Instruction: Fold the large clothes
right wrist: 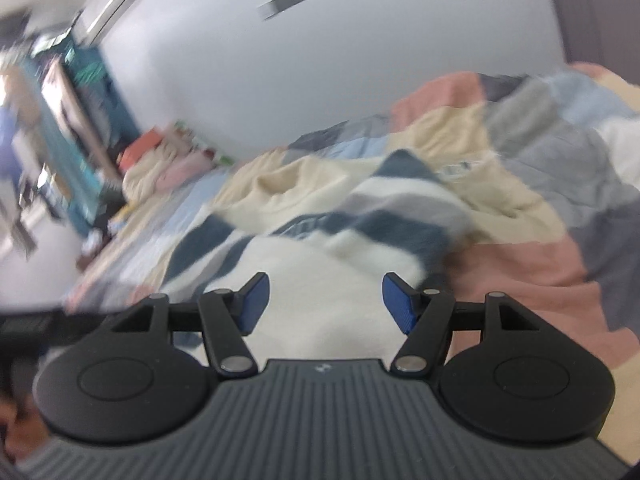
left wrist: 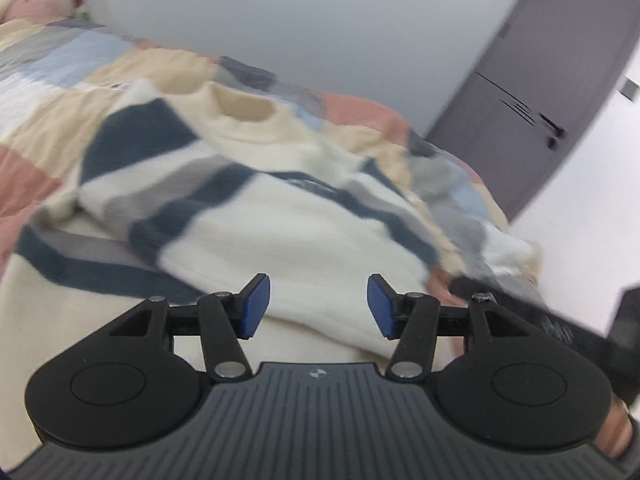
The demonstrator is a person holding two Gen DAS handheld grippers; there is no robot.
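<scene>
A cream sweater (left wrist: 280, 224) with dark blue and grey stripes lies on the bed, its collar (left wrist: 244, 110) at the far side. My left gripper (left wrist: 319, 306) is open and empty, just above the sweater's near cream part. The sweater also shows in the right wrist view (right wrist: 332, 248), partly folded and rumpled. My right gripper (right wrist: 324, 306) is open and empty over the sweater's near white part. Both views are blurred by motion.
A patchwork quilt (left wrist: 48, 80) in pink, blue, grey and beige covers the bed (right wrist: 532, 264). A grey door (left wrist: 532, 112) stands at the right. Pillows (right wrist: 168, 168) lie at the bed's far end. Shelves and clutter (right wrist: 68, 120) stand at the left.
</scene>
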